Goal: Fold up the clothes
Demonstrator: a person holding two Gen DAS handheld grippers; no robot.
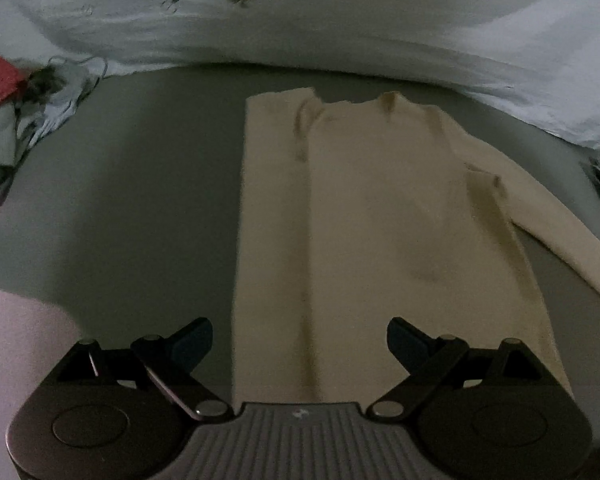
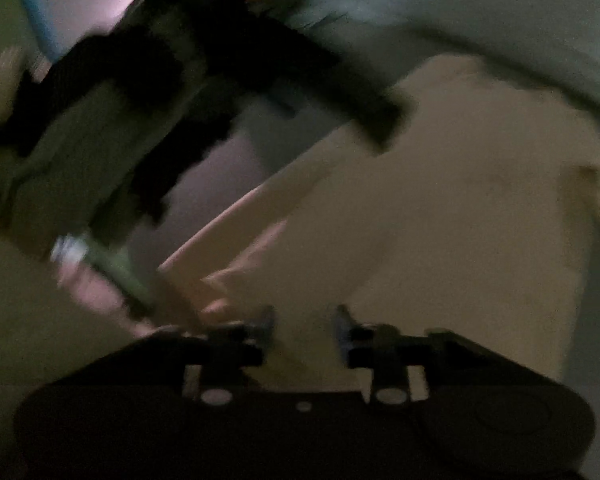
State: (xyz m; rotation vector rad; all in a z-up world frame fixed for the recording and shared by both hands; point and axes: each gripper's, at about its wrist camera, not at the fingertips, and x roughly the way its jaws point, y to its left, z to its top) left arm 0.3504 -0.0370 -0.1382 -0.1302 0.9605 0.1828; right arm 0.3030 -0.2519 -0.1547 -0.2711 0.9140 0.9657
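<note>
A cream long-sleeved sweater lies flat on a grey bed surface. Its left side is folded over the body, and its right sleeve stretches out to the right. My left gripper hovers above the sweater's bottom hem, jaws wide open and empty. In the blurred right wrist view the sweater fills the middle and right. My right gripper is over its lower part, jaws open with a narrow gap and nothing between them. The other gripper device shows as a dark blurred shape at the upper left.
A white duvet with orange prints is bunched along the back of the bed. A pile of mixed clothes lies at the left. A pale pink shape is at the lower left.
</note>
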